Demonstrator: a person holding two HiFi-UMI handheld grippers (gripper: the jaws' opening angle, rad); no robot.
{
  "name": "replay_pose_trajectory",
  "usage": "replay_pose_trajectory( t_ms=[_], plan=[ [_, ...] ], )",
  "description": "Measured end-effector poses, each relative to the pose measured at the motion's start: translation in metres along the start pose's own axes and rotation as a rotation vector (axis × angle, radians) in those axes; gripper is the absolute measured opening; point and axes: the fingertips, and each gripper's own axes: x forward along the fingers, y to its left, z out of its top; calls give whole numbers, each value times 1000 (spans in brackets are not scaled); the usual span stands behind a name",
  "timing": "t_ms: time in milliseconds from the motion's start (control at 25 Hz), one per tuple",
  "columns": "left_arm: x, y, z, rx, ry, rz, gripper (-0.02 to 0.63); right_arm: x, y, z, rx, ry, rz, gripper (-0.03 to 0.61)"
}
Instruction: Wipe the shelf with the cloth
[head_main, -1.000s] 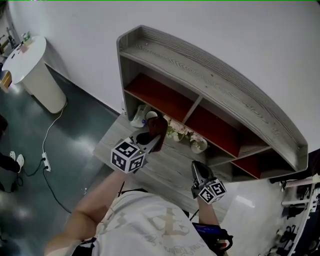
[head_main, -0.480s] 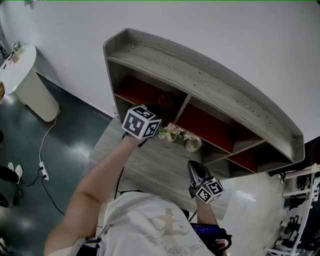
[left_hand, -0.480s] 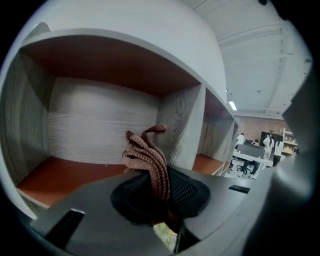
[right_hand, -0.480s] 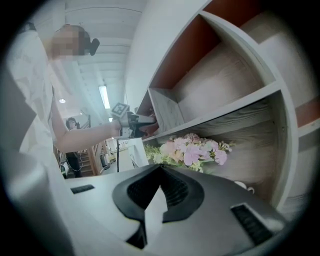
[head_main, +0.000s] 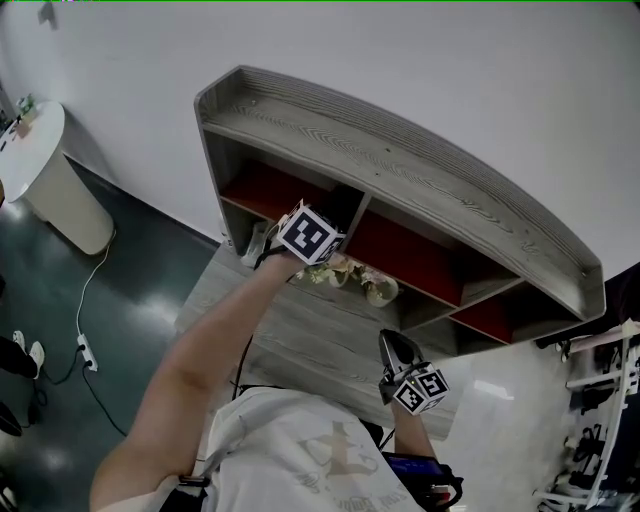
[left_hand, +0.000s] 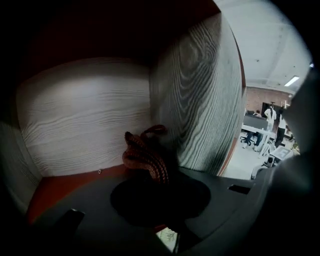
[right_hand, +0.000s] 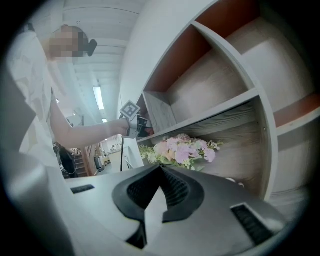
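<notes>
The reddish-brown cloth (left_hand: 144, 154) is bunched up and pinched between the jaws of the left gripper (left_hand: 152, 172). It sits inside a compartment of the grey wood-grain shelf (head_main: 400, 160), close to the corner where the pale back panel meets the upright divider (left_hand: 200, 100) at the right of the frame. Whether it touches either surface cannot be told. In the head view the left gripper (head_main: 318, 228) reaches into the upper left, red-lined compartment, just left of that divider. The open space under that compartment holds a bouquet of pink flowers (head_main: 345, 268), which also shows at the centre of the right gripper view (right_hand: 182, 150). The right gripper (head_main: 395, 345) hangs lower right of centre over the grey counter (head_main: 290, 330), well apart from the shelf. Its jaws are closed together with nothing between them (right_hand: 161, 167). A round white table (head_main: 50, 170) stands at the upper left.
</notes>
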Motion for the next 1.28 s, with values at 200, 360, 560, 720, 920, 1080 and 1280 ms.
replay_pose_trajectory(
  t_ms=[200, 360, 560, 720, 920, 1080, 1280],
  plan=[
    [5, 2, -4, 11, 4, -1, 67, 1, -2, -3, 6, 5, -12, 5],
    [-2, 13, -7, 0, 29, 20, 67, 5, 1, -2, 8, 0, -11, 5],
    [-10, 41, -18, -41, 35, 70, 66, 9, 2, -6, 21, 9, -19, 5],
    [-23, 74, -25, -62, 39, 141, 66, 14, 5, -8, 23, 18, -14, 5],
    [-35, 107, -36, -111, 35, 174, 66, 19, 8, -8, 22, 20, -6, 5],
    [-45, 135, -42, -149, 33, 216, 66, 19, 7, -12, 24, 30, -4, 5],
    [-49, 157, -47, -223, 50, 235, 64, 19, 8, -13, 27, 30, -3, 5]
  ],
)
